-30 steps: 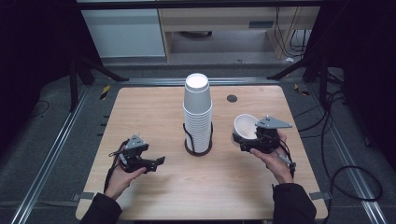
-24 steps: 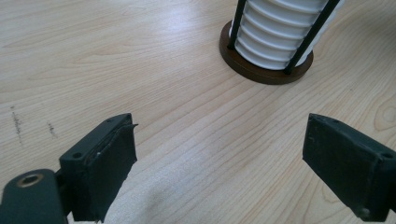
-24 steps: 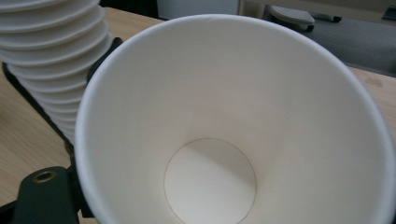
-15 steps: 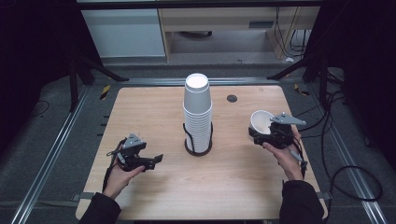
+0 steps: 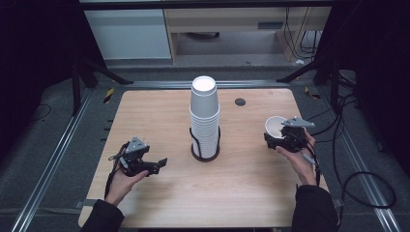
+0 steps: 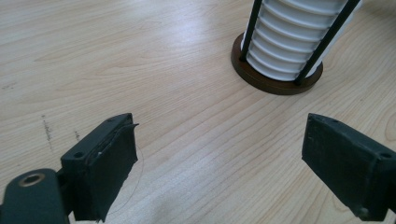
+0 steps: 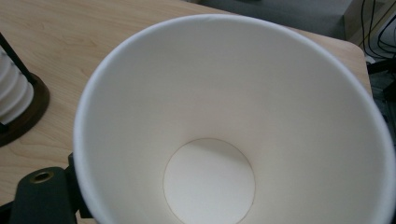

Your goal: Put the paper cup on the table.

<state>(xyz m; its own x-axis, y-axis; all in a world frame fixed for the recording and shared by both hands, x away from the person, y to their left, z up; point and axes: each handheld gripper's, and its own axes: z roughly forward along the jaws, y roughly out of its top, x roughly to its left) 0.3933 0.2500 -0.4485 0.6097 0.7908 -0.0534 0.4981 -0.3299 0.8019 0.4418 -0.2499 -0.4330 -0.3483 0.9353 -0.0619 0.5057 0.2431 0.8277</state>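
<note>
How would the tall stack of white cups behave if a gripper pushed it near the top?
The cup stack is tall and narrow, so it would probably lean. The black holder with thin rods reaches only its lower part. The cups look like light paper, easily dented.

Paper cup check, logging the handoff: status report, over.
Right gripper shut on paper cup, mouth up. Left gripper open, empty, over table. Cup stack in holder, apart. Nothing in the way.
</note>
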